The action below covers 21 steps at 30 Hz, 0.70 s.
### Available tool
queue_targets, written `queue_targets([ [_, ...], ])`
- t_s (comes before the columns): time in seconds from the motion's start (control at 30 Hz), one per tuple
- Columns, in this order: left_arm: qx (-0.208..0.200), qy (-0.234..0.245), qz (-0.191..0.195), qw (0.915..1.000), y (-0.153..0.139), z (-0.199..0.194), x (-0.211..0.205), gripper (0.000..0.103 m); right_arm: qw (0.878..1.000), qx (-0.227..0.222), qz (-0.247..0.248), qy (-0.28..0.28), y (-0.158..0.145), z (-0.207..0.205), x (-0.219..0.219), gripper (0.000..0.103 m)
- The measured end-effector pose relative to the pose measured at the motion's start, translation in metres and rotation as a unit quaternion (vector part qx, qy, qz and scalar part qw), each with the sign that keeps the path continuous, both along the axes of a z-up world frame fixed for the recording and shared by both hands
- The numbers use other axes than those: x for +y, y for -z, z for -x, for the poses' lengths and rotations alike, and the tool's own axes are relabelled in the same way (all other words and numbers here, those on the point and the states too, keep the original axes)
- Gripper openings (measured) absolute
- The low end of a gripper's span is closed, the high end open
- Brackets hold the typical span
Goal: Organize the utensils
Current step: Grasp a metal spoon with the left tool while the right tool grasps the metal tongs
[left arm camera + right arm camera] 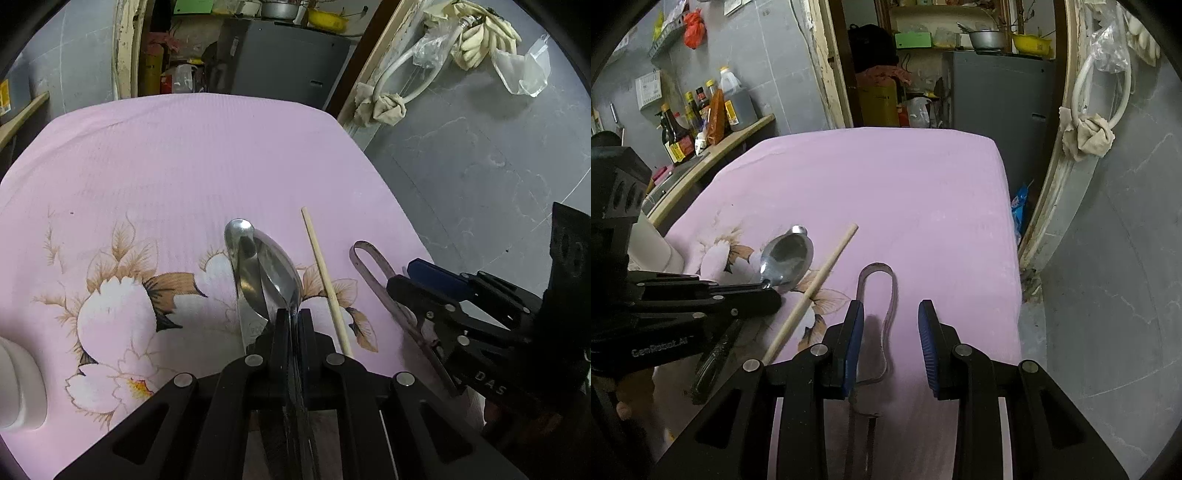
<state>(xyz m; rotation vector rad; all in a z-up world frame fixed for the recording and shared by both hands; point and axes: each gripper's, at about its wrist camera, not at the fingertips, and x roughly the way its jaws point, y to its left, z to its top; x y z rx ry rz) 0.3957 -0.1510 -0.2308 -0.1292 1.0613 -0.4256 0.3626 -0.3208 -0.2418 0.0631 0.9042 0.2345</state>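
Between the parted pads of the right gripper (890,343), the tongs (882,295) are aligned lengthwise; the left gripper (291,317) is clamped on the spoon (277,273).

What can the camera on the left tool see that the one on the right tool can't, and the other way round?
Only the left view shows the flat metal utensil lying under the spoon, which the left tool pinches. Only the right view shows the sauce bottles on a side shelf and the right tool's blue pads standing apart. Both show the spoon, the wooden chopstick, the metal tongs and the pink floral cloth.
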Motion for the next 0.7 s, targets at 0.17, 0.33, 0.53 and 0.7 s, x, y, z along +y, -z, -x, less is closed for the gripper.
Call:
queue_targets([
  [0.17, 0.006, 0.000, 0.003, 1.0000, 0.000, -0.003, 0.000, 0.006, 1.000, -0.001, -0.005, -0.005, -0.004, 0.001, 0.001, 0.027],
  [0.33, 0.009, -0.001, 0.004, 1.0000, 0.000, -0.006, 0.002, 0.006, 0.999, 0.024, 0.014, -0.020, 0.001, -0.006, 0.009, 0.027],
  [0.53, 0.024, 0.001, 0.012, 0.9996, 0.001, -0.015, 0.004, 0.006, 0.998, 0.044, 0.048, -0.027, 0.004, -0.017, 0.021, 0.028],
  [0.7, 0.030, 0.008, -0.001, 0.9995, -0.001, -0.018, 0.000, 0.006, 0.995, 0.070, 0.070, -0.007, -0.001, -0.025, 0.029, 0.028],
])
